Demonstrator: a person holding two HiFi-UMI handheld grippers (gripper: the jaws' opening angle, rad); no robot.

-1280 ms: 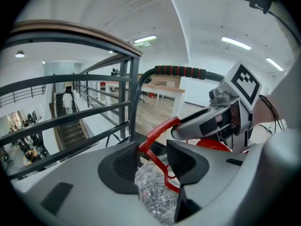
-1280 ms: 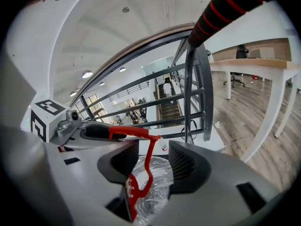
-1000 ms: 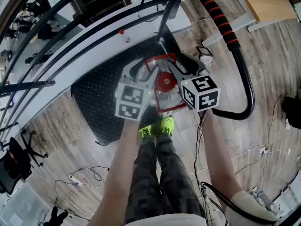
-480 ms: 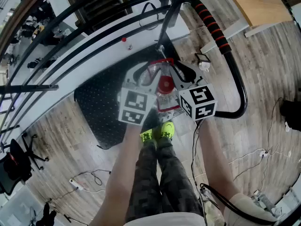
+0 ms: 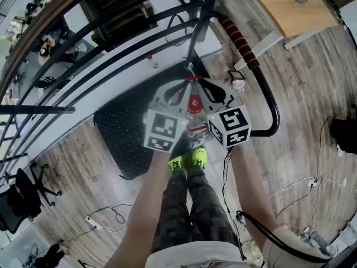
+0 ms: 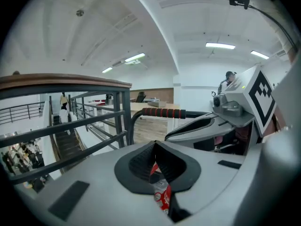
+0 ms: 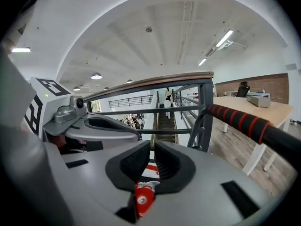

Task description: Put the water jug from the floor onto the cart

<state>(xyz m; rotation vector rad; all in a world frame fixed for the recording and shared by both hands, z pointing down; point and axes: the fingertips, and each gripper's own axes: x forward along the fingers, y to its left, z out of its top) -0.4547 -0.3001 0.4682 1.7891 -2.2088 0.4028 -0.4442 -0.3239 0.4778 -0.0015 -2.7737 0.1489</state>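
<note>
2 grippers on the water jug, at the cart's near edge.
Nearest, 2 yellow-green shoes on the wood floor. Just past them the left gripper is pinched tight on a red strip of the water jug. The right gripper is narrow, its jaws closing, with a red-and-white piece of the jug between the pads. The jug, red cap up, sits between the 2 marker cubes and overlaps the near edge of the cart's black studded deck. Beyond are the cart handle with its red-and-black grip, then a black railing.
</note>
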